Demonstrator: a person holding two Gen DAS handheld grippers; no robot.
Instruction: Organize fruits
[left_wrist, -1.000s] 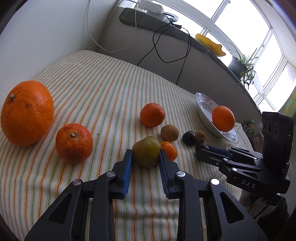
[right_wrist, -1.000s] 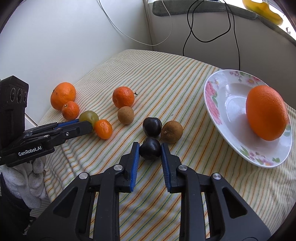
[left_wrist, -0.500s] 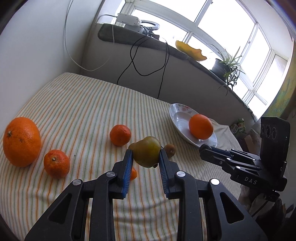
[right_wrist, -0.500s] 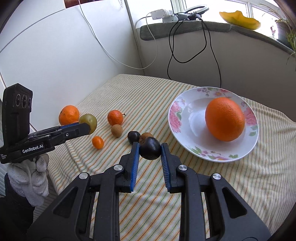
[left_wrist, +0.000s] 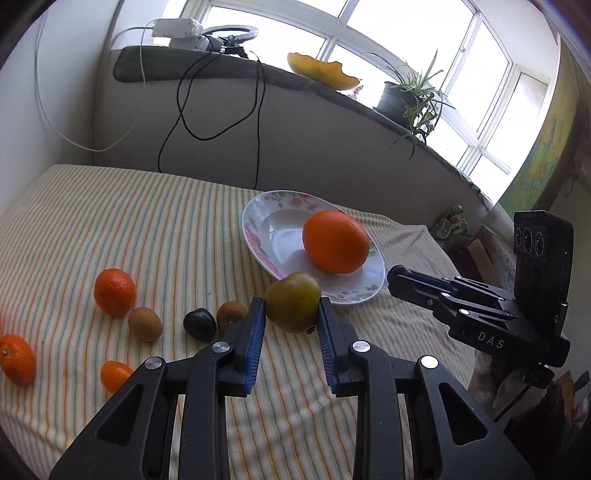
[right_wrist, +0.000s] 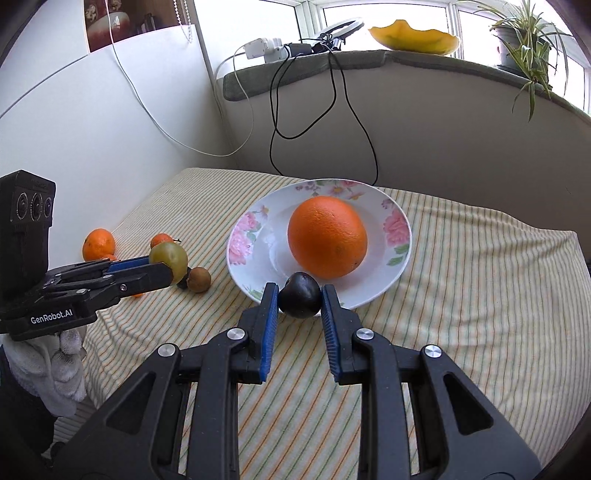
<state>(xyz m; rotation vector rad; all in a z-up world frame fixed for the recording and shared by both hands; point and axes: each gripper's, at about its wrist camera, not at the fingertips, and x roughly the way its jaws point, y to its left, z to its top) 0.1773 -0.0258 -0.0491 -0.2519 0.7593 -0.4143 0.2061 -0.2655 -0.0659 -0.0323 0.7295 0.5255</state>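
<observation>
Right gripper (right_wrist: 299, 301) clamps dark round plum (right_wrist: 300, 300); floral white plate (right_wrist: 400, 242) at 12 o'clock, nearer than left gripper (left_wrist: 291, 319), clamping green-yellow pear (left_wrist: 292, 301).

Your left gripper (left_wrist: 291, 317) is clamped on a green-yellow pear (left_wrist: 293, 301), blue pads (left_wrist: 256, 334) pressing both sides, fruit held up off the striped cloth (left_wrist: 147, 229). Just past it: the flowered plate (left_wrist: 258, 236) w/ a big orange (left_wrist: 335, 242) sitting in it. Your right gripper (left_wrist: 397, 277) pokes in from the right, near the plate's rim; can't tell from here what it's got. On the cloth, left of the pear: a dark plum (left_wrist: 200, 324) touching a brown fruit (left_wrist: 231, 314), another brown one (left_wrist: 145, 324) beside a tangerine (left_wrist: 115, 291), a 2nd tangerine (left_wrist: 16, 358) at the far left edge, and a small orange kumquat (left_wrist: 115, 375) nearest you.
</observation>
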